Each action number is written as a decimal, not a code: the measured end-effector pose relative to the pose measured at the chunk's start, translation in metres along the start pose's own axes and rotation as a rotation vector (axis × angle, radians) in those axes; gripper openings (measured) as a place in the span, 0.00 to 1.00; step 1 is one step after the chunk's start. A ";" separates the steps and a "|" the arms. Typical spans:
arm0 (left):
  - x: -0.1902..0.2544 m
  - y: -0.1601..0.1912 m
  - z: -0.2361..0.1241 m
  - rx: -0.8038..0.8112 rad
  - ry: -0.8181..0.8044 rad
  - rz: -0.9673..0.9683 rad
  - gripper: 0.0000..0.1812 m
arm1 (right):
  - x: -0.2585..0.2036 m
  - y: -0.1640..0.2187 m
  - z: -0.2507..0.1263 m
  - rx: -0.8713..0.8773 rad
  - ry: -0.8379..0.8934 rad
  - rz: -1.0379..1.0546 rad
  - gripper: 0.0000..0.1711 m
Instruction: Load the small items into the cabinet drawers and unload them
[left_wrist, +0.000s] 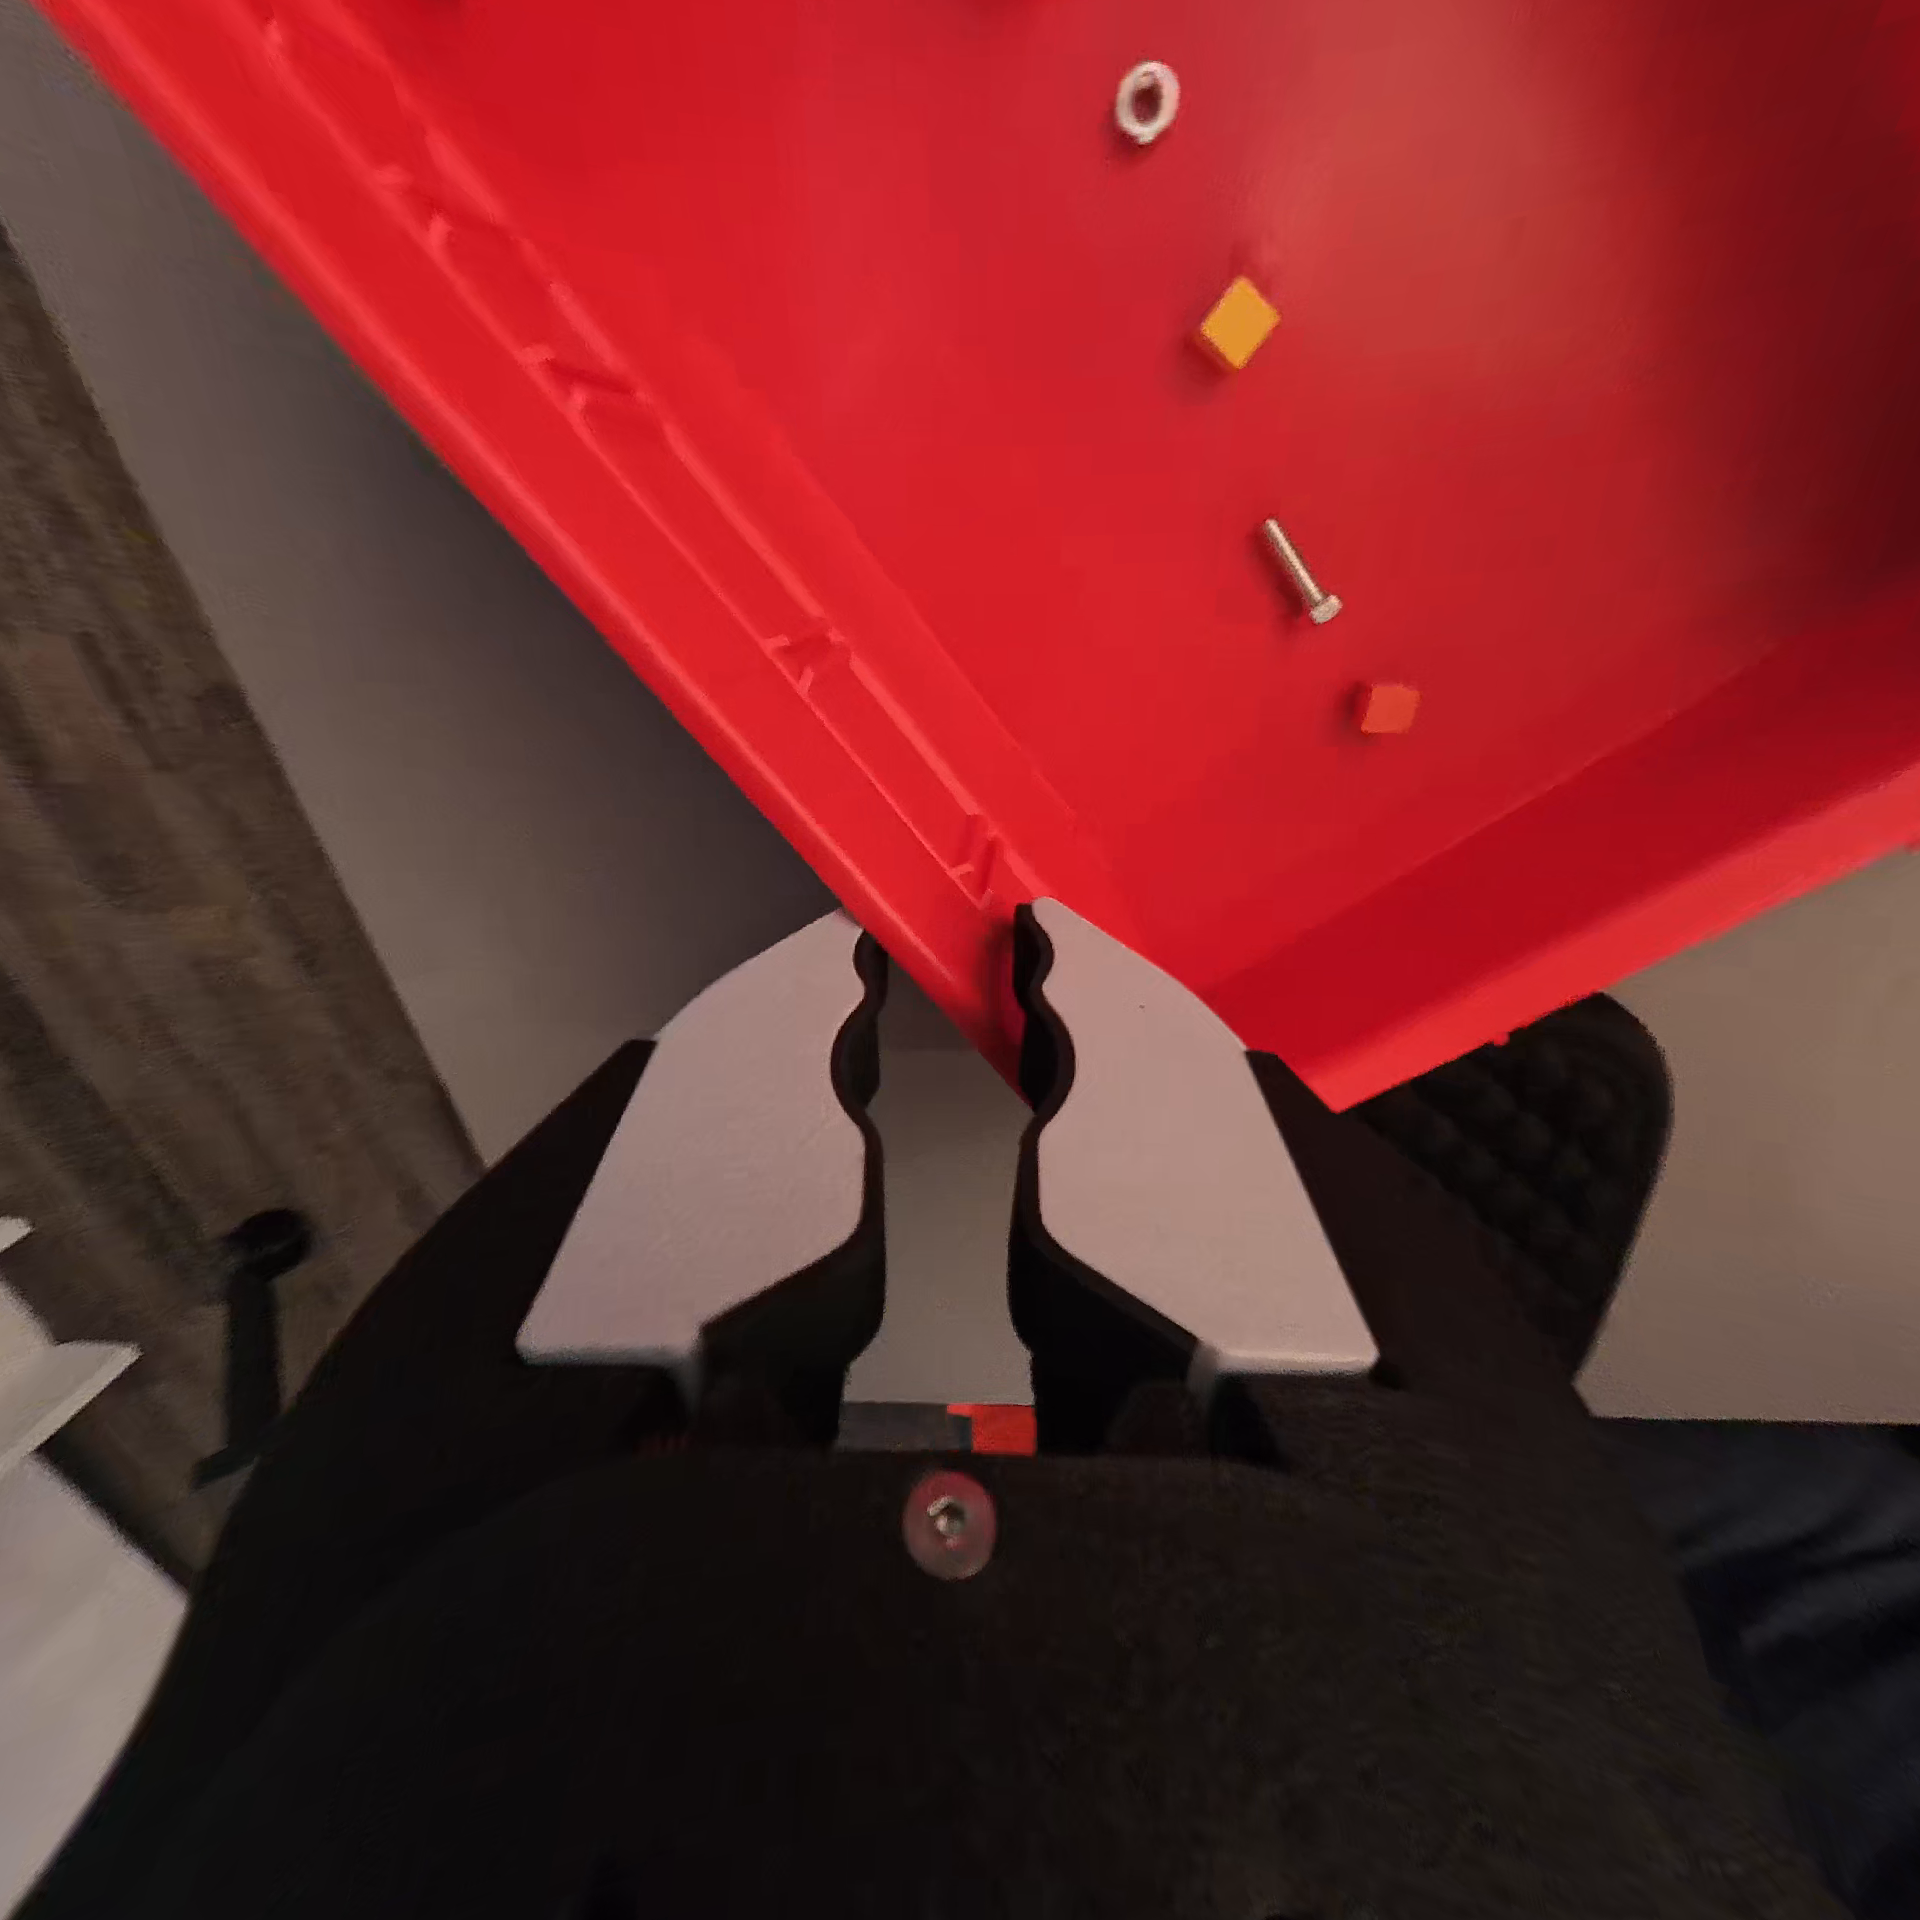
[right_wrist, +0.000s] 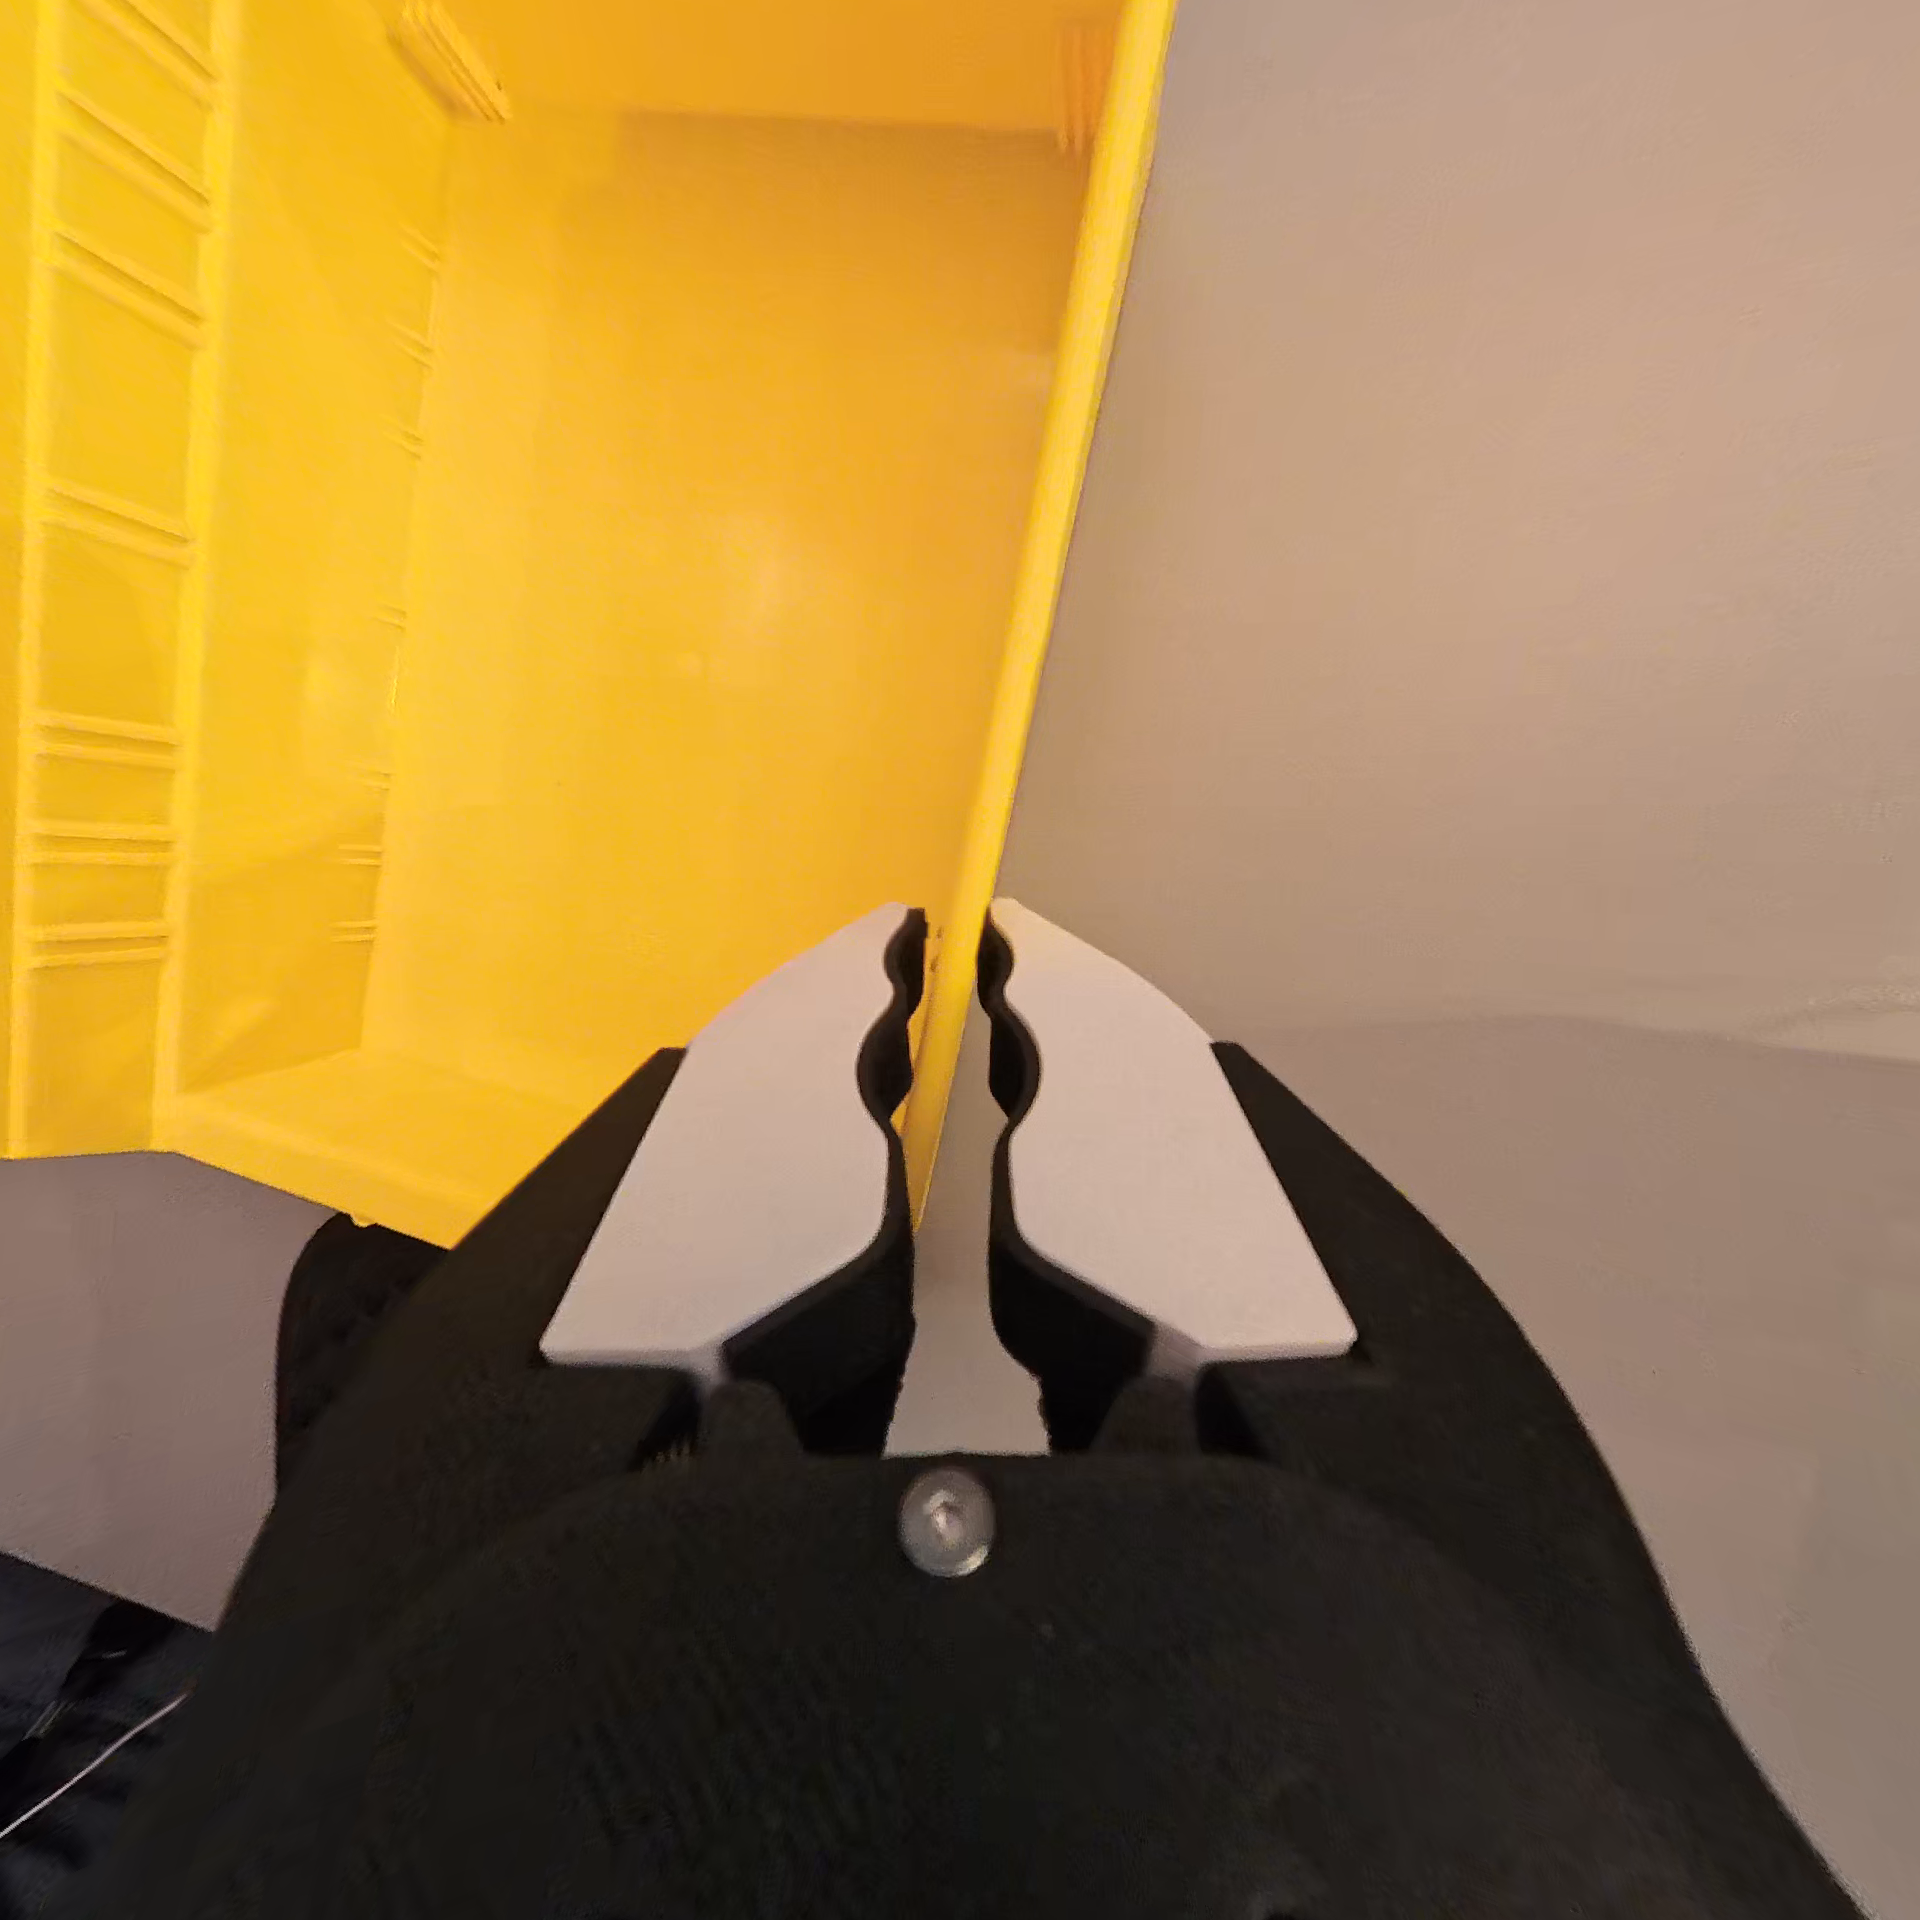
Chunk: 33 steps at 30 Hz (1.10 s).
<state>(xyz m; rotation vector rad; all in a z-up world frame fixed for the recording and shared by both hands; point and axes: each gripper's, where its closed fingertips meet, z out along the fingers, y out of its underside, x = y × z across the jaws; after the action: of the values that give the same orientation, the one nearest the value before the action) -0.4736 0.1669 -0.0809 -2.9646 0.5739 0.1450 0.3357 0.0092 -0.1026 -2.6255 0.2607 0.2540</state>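
Holding one drawer in each claw here, both pulled right out of the cabinet, which isn't in either view. The left claw (left_wrist: 951, 925) is pinching the red drawer (left_wrist: 831, 364) at its near corner, one finger on each side of the side wall, so the whole tray hangs off that one edge and tilts across the upper half of the frame. Probably why the small items sit strung out along the right side of the floor: a metal ring (left_wrist: 1146, 102) at the top, an orange-yellow block (left_wrist: 1238, 322) below it, then a bolt (left_wrist: 1299, 571) and a red-orange block (left_wrist: 1387, 709) nearest the end wall. Looks like they'd slide if it tips more, so my guess is this is the unloading bit. The right claw (right_wrist: 953, 920) is clamped the same way on the right side wall of the yellow drawer (right_wrist: 675, 520), which fills the upper left of that frame and looks empty as far as I can see. Gripping a thin wall like that gives a firm hold while keeping the inside clear. Pale worktop (right_wrist: 1558, 1195) shows behind it.
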 end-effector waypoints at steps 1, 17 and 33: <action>-0.005 -0.004 0.002 -0.011 -0.022 0.010 0.12 | 0.000 -0.001 0.000 0.006 -0.009 0.007 0.06; -0.036 -0.047 0.010 -0.025 -0.176 0.033 0.09 | 0.017 -0.016 0.002 0.086 -0.014 0.095 0.05; -0.041 -0.032 0.011 0.100 0.115 -0.264 0.03 | 0.015 -0.015 0.001 0.088 -0.036 0.116 0.05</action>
<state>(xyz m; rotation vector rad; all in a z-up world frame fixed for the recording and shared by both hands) -0.4999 0.2129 -0.0840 -2.9290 0.1906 -0.0770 0.3536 0.0209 -0.1004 -2.5196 0.4032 0.3214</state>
